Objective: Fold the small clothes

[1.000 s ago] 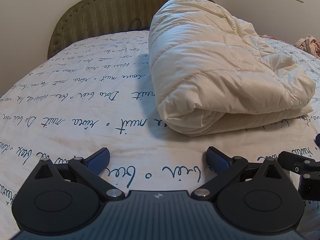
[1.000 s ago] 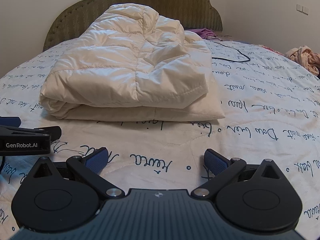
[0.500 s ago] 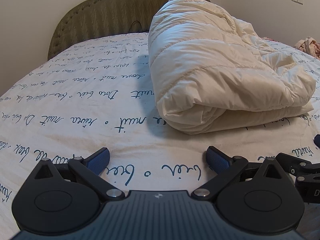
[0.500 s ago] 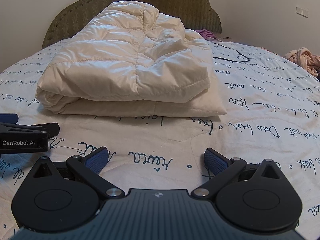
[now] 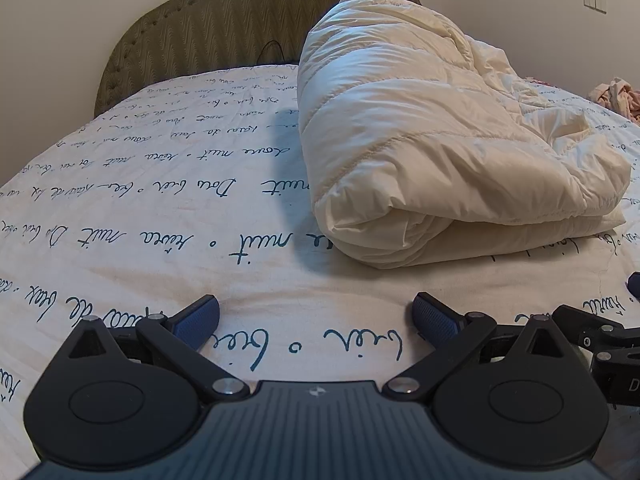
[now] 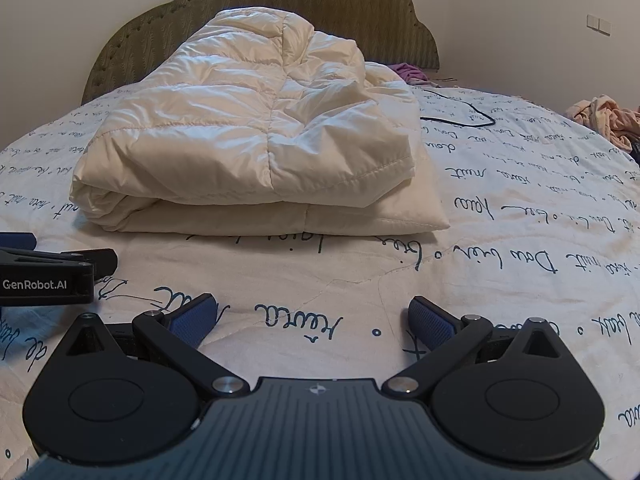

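A cream puffer jacket (image 5: 432,152) lies folded on the bed, ahead and to the right in the left wrist view. In the right wrist view the jacket (image 6: 256,152) lies straight ahead. My left gripper (image 5: 316,320) is open and empty, low over the sheet, short of the jacket's folded edge. My right gripper (image 6: 312,320) is open and empty, a little short of the jacket's front edge. The two grippers are side by side; the left one shows at the right wrist view's left edge (image 6: 48,272).
The bed sheet (image 5: 140,208) is white with blue handwriting print. A padded olive headboard (image 6: 280,4) stands behind. A black cable (image 6: 460,116) lies behind the jacket to the right. Pink clothes (image 6: 608,120) lie at the far right, a purple garment (image 6: 408,72) near the headboard.
Both grippers have moved slightly closer to the jacket and stay open. The jacket has not moved.
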Demonstrator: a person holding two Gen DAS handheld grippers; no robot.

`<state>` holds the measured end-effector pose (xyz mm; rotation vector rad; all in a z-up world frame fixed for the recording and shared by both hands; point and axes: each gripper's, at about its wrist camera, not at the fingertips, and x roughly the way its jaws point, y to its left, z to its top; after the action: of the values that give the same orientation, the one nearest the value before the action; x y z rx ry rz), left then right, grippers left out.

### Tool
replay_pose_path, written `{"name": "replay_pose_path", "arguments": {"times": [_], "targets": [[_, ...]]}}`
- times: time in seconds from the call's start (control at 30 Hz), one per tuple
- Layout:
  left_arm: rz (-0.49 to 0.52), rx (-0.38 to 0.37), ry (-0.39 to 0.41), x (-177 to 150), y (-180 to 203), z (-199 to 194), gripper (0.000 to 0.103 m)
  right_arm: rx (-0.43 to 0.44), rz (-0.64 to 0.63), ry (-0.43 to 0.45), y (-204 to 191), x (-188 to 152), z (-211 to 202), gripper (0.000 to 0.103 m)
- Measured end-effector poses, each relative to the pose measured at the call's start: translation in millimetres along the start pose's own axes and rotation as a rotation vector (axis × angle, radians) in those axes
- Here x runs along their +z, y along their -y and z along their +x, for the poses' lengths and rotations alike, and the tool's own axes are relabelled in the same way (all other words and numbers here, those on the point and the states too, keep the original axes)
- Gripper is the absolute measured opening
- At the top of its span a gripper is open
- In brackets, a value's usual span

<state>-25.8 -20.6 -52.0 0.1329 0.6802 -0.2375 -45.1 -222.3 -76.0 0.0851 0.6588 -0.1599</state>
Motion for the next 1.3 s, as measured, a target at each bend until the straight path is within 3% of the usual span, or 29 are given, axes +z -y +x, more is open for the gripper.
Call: {"name": "replay_pose_path", "arguments": {"times": [1.3], "targets": [[-0.006,-0.004,0.003,-0.1,-0.9,-0.6,0.103,-0.004,0.007,-0.017,-0.9,0.8,4.5,0.103]]}}
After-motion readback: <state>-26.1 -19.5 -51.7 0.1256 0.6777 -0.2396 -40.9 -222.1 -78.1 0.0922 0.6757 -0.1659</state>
